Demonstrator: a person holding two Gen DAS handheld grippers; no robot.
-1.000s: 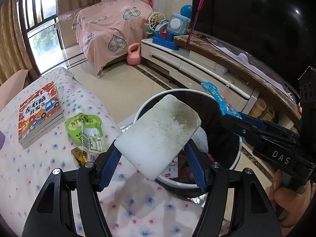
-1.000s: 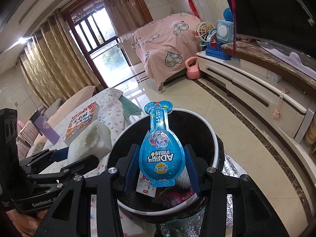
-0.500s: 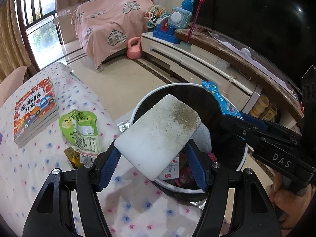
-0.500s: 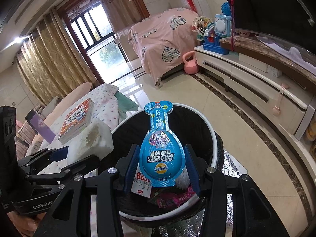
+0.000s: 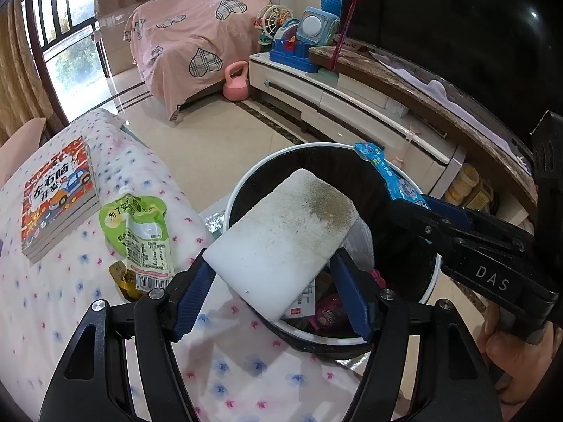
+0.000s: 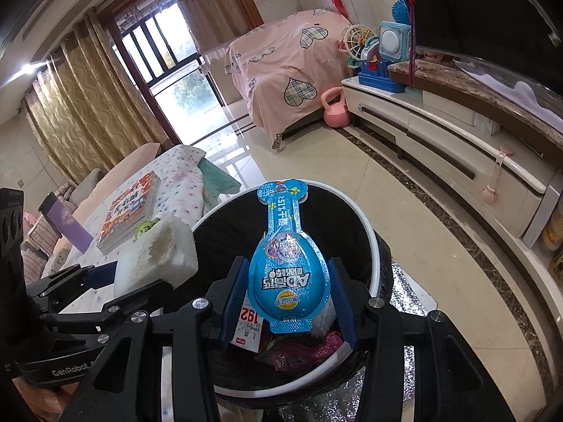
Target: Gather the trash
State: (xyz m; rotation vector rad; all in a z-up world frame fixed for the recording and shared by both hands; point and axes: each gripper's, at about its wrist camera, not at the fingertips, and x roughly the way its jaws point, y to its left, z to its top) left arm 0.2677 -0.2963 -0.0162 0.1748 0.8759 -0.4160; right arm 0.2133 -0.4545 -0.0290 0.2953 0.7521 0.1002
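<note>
while the left hand-held gripper [image 5: 274, 281], jaws opening round the sponge [image 5: 281, 242], and the right hand-held gripper [image 6: 286, 302], clamping the blue packet [image 6: 286, 277], hang over the bin [image 6: 369, 232], the drop is in hand; next, release both.

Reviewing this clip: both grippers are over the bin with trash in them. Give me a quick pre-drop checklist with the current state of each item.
1. White sponge over the bin opening: mostly; its near corner overhangs the rim toward the flowered cloth. Not ok.
2. Left gripper release: jaws opening, sponge between them and not yet fallen. Ok.
3. Blue egg-shaped packet above the bin opening: ok.
4. Right gripper hold: jaws closed on the packet's sides. Ok.
5. Room in the bin: wrappers lie low inside. Ok.
6. Trash left: green pouch lies on the cloth. Not ok.
</note>
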